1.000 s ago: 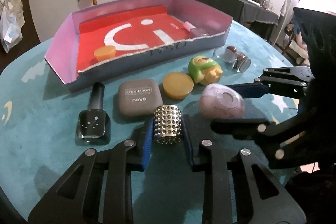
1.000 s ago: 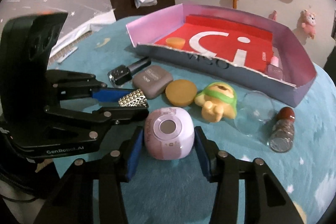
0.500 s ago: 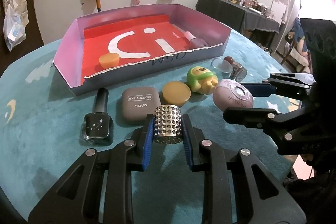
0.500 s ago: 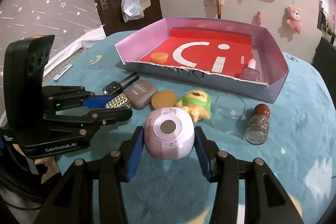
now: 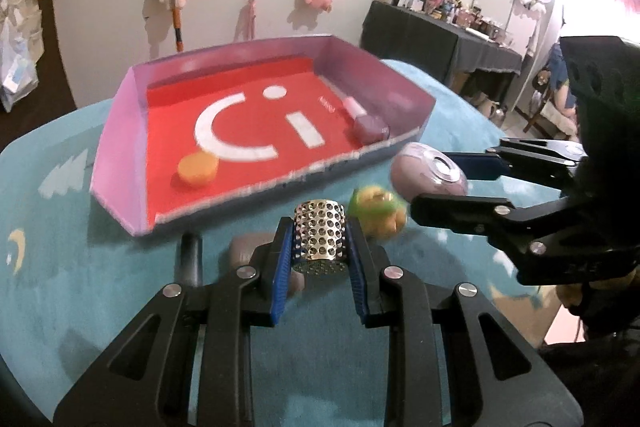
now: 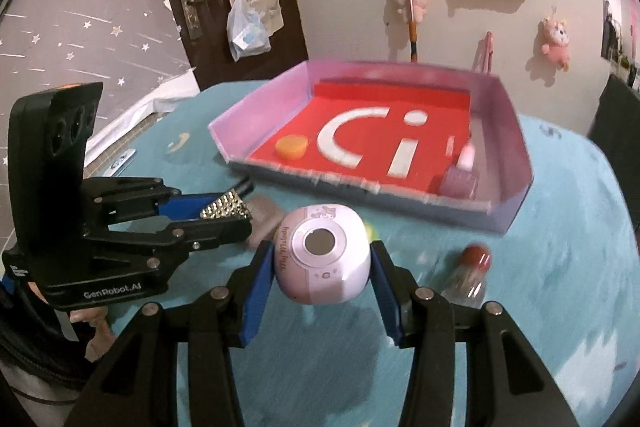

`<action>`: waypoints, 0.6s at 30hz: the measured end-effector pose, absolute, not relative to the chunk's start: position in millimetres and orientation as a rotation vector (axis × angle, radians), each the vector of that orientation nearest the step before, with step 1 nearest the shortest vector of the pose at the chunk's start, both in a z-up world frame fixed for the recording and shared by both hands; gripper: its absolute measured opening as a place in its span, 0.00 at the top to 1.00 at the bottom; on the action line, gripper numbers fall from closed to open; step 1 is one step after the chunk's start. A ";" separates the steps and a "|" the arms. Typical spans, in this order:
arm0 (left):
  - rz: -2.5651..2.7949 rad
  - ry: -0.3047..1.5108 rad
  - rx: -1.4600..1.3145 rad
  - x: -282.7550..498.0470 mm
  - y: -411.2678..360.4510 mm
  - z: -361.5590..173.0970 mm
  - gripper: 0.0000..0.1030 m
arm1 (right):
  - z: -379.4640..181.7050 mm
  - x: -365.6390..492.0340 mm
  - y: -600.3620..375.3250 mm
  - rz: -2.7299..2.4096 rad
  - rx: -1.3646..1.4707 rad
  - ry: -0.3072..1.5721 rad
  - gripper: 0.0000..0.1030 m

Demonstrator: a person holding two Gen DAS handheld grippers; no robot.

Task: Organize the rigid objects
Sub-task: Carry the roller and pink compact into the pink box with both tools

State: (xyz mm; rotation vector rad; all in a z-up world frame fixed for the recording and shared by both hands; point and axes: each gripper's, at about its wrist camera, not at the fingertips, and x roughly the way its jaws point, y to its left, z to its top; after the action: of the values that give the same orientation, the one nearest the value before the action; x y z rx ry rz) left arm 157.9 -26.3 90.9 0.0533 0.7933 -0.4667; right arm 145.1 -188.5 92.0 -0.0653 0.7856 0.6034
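My left gripper (image 5: 319, 247) is shut on a silver perforated cylinder (image 5: 320, 233), held above the teal table. My right gripper (image 6: 323, 259) is shut on a pale pink rounded toy camera (image 6: 323, 265), also lifted; in the left wrist view that camera (image 5: 428, 169) hangs at the right, near the box corner. Ahead stands the open pink box with a red floor (image 5: 256, 131), holding an orange disc (image 5: 198, 169) and a pink nail polish bottle (image 5: 366, 121). In the right wrist view the left gripper (image 6: 228, 213) with the cylinder sits at my left.
On the table before the box lie a green-and-yellow toy figure (image 5: 376, 213), a grey eyeshadow case (image 5: 244, 251), a black bottle (image 5: 190, 259) and a clear bottle with a red cap (image 6: 472, 271). Plush toys hang on the wall behind. A cluttered dark table (image 5: 436, 31) stands at back right.
Both grippers have risen from the table with their objects and moved toward the box. The cylinder and the pink camera are now clear of the row of items.
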 end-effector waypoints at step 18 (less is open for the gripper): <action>-0.481 0.922 0.216 274.5 -52.6 71.3 0.77 | 79.3 267.7 -162.6 0.621 -0.227 0.940 0.51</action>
State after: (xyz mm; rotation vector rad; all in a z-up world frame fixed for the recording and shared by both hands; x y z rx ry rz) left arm 274.5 -52.6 71.3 0.2160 0.9224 -0.4813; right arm 267.7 -162.6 79.3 -0.2271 0.9404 0.6206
